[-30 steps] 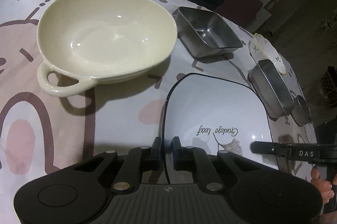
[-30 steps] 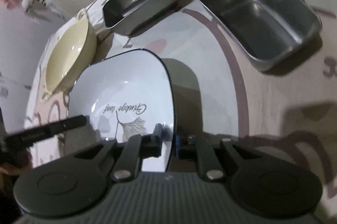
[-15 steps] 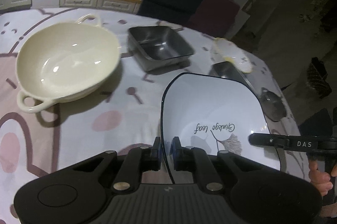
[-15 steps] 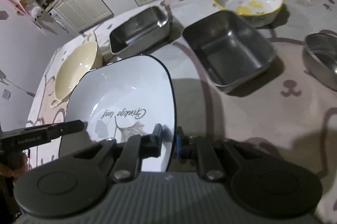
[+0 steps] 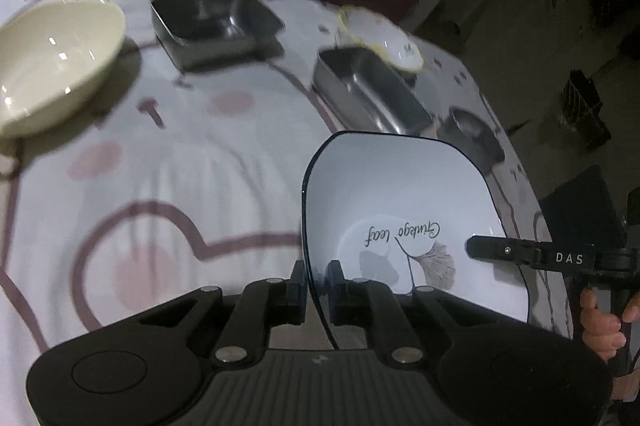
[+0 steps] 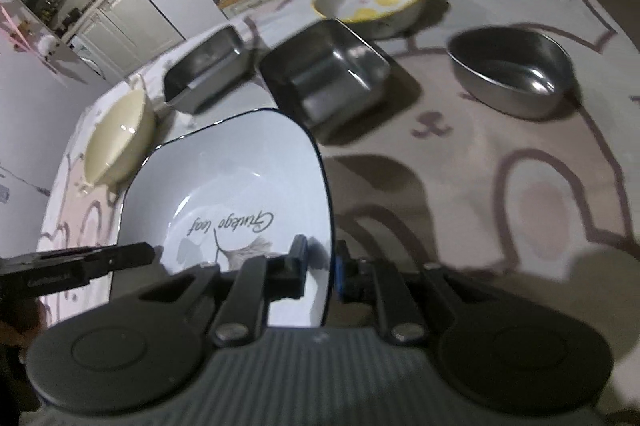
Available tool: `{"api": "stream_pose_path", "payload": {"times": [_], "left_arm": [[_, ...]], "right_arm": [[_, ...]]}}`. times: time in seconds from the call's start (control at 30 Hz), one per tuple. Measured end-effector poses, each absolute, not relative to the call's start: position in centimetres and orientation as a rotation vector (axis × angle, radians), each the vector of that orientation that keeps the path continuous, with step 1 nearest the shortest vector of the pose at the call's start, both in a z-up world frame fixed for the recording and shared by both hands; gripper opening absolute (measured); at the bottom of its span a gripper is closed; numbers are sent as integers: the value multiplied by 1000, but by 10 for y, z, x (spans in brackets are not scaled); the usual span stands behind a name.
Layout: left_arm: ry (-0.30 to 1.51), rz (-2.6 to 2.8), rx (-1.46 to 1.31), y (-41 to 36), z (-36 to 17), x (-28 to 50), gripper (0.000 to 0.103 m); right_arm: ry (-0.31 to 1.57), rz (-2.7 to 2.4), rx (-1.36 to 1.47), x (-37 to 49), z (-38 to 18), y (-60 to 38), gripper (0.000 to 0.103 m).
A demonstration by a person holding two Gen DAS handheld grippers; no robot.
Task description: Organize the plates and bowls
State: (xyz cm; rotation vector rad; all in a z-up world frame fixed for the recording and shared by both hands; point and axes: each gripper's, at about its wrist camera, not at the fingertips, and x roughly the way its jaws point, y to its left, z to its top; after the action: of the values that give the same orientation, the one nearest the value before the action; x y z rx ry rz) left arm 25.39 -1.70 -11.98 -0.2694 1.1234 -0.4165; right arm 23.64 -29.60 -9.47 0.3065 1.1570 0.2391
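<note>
Pink-patterned cloth covers the desk (image 5: 200,162) beneath me. My left fingers (image 5: 316,286) pinch one rim of the white square plate with a dark edge and leaf print (image 5: 400,194), my right fingers (image 6: 320,266) pinch the opposite rim, holding it above the desk. Beyond sit a cream handled bowl (image 5: 52,62), two square steel trays (image 6: 324,74) and a round steel bowl (image 6: 512,70).

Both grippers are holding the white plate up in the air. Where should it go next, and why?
Probably carry the white plate a little toward the cream bowl and keep it level. The left gripper and right gripper pinch opposite edges, and steel dishes crowd the far side.
</note>
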Motion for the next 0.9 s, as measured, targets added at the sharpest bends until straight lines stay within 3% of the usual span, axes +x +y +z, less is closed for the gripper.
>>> {"api": "stream_pose_path", "payload": {"times": [0.9], "left_arm": [[1268, -371, -245, -47, -151, 263, 12]], "right_arm": [[1338, 95, 302, 232, -130, -309, 23]]}}
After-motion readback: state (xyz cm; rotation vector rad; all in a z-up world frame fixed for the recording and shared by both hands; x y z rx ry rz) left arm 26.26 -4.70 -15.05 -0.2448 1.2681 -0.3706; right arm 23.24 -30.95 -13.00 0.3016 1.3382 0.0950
